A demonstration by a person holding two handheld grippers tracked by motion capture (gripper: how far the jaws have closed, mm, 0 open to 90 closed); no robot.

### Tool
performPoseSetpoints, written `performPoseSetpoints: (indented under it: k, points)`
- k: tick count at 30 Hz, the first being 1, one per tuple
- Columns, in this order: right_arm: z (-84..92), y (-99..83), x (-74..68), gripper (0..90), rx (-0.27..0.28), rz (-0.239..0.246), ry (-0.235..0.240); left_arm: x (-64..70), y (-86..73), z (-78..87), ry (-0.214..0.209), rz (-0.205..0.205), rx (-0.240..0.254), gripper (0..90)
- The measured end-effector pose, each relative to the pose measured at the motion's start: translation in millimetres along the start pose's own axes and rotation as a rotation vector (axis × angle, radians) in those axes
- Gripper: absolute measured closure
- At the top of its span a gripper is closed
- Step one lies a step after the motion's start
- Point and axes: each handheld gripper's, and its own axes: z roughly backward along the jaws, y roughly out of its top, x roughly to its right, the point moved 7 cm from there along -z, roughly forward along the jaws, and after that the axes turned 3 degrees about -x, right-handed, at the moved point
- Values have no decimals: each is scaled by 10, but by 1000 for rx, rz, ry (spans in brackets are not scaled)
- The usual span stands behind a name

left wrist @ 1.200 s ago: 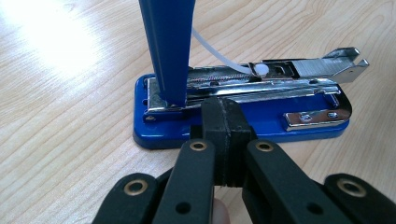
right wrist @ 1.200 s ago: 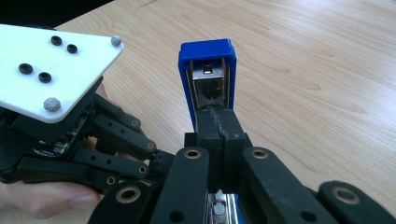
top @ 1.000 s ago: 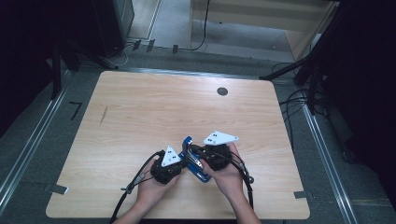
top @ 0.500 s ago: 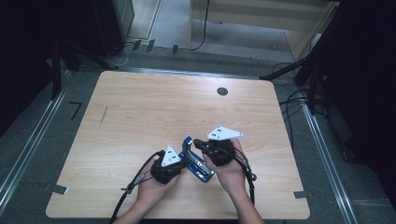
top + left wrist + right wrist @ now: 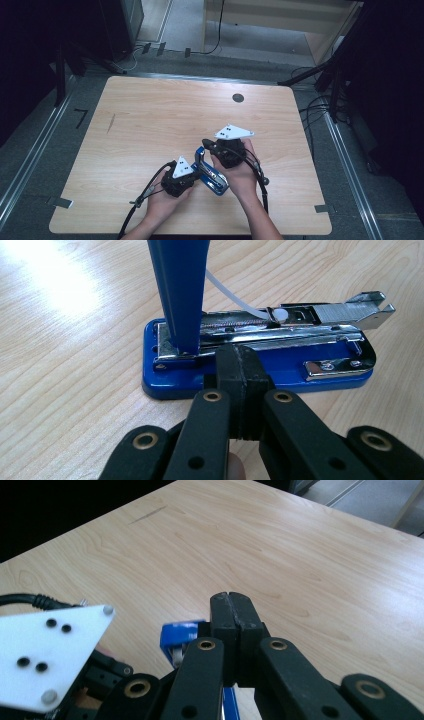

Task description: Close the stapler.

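Observation:
A blue stapler (image 5: 216,181) lies on the wooden table (image 5: 165,115) near its front edge. Its blue lid (image 5: 180,290) stands swung up, baring the metal staple magazine (image 5: 320,315) and a thin white strip (image 5: 235,295). My left gripper (image 5: 242,357) is shut, its tips against the long side of the stapler's base (image 5: 260,382). In the high view the left gripper (image 5: 196,176) sits to the stapler's left. My right gripper (image 5: 206,145) hangs above the stapler. The right gripper (image 5: 231,602) is shut, and the lid's blue end (image 5: 182,632) lies just behind its jaws. Whether they pinch it is hidden.
A dark round grommet (image 5: 238,98) sits at the table's far edge and a short dark mark (image 5: 111,123) at the left. Black cables (image 5: 145,200) trail from both grippers toward the front edge. Metal floor rails (image 5: 30,160) run along both sides.
The right hand has lifted its gripper up and slightly away from the person, and the stapler's lid has swung up with it. The left gripper and the base have stayed put.

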Motion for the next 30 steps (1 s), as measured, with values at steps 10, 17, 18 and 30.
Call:
performPoseSetpoints:
  k: [10, 17, 18, 30]
  points:
    - [-86, 140, -129, 900, -8, 34, 24, -2, 0, 1, -2, 2, -1, 900]
    - [-126, 124, -189, 900, -18, 51, 35, -1, 0, 1, -4, 2, -1, 900]
    - [-126, 113, -193, 900, -22, 48, 35, -2, 0, 1, -4, 2, -1, 900]
    - [-73, 33, -172, 900, -19, 49, 34, -2, -1, 1, -4, 1, -1, 900]
